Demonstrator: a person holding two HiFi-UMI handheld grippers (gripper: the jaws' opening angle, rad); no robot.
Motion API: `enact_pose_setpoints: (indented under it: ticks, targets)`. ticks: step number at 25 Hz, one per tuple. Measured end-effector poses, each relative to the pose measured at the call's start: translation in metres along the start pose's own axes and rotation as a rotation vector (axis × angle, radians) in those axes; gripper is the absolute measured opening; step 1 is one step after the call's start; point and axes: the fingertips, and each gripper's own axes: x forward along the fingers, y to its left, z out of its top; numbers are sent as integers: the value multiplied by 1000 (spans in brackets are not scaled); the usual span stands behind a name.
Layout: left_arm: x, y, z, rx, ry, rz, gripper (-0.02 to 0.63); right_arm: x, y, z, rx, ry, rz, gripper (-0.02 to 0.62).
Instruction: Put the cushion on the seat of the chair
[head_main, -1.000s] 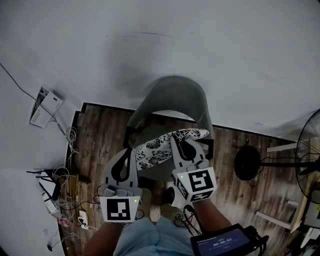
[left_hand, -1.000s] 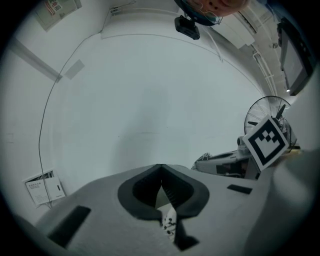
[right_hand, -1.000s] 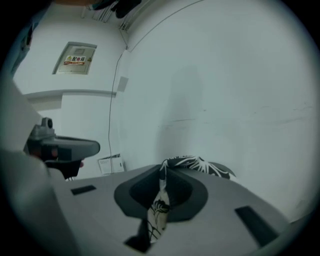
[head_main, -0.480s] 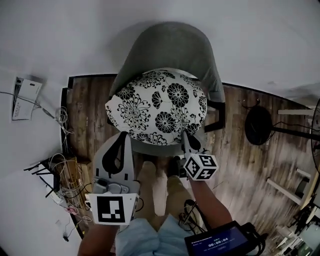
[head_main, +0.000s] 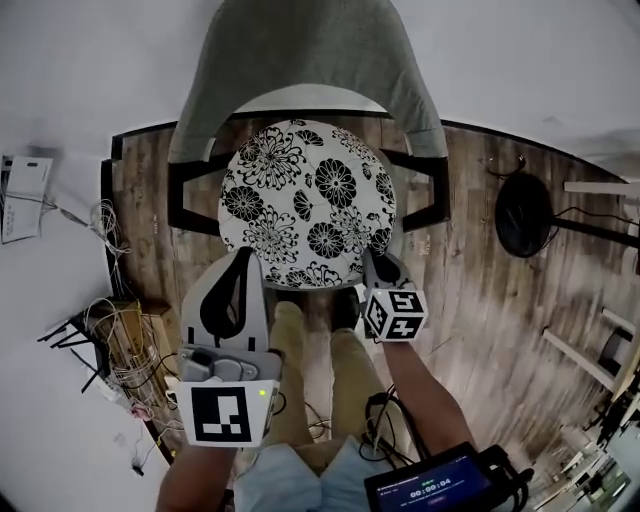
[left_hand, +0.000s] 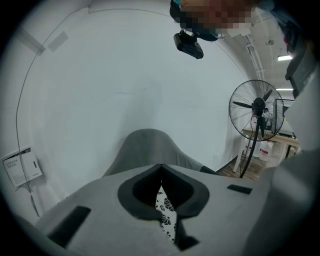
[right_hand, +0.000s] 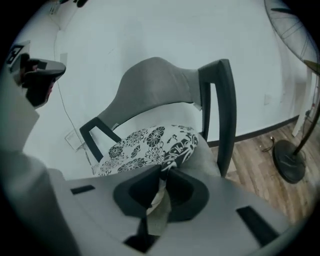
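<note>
Right now I see the black-and-white flowered fabric cushion (head_main: 308, 205) lying flat on the seat of the grey upholstered chair (head_main: 310, 50) with dark armrests. It covers nearly all of the seat, and its far edge stops just short of the chair's curved back. My left gripper (head_main: 243, 262) sits at the chair's front edge on the left side, jaws together on a fold of the cushion's near rim. Its own view shows patterned cloth pinched between the pads. My right gripper (head_main: 372, 258) is at the chair's front edge on the right. Its jaws are opening, with the cushion's bunched corner between them and the tips close on the cloth. Wooden plank floor (head_main: 470, 300) spreads under the chair. To the right of the chair stands a fan's round black base (head_main: 523, 215). To the left of the chair, a tangle of cables (head_main: 120, 350) lies by the wall.
</note>
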Motion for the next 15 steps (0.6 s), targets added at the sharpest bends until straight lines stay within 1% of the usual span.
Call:
enact_pose_setpoints:
  ticks: [2,4,10,15]
  targets:
    - [5,-7,0,3,-5,-8,9,-3,-1,13,-57,-22,1,28]
    - [8,-12,0,7,-6,-14,9,-4,-5,17,-79,-27,5,29]
    - [12,-24,0,10,5,-25,9,-11,-29,-10,-5,49,-12,29]
    - [13,-34,2,16,4,-39,9,-13,-33,-20,22,63,-12,35]
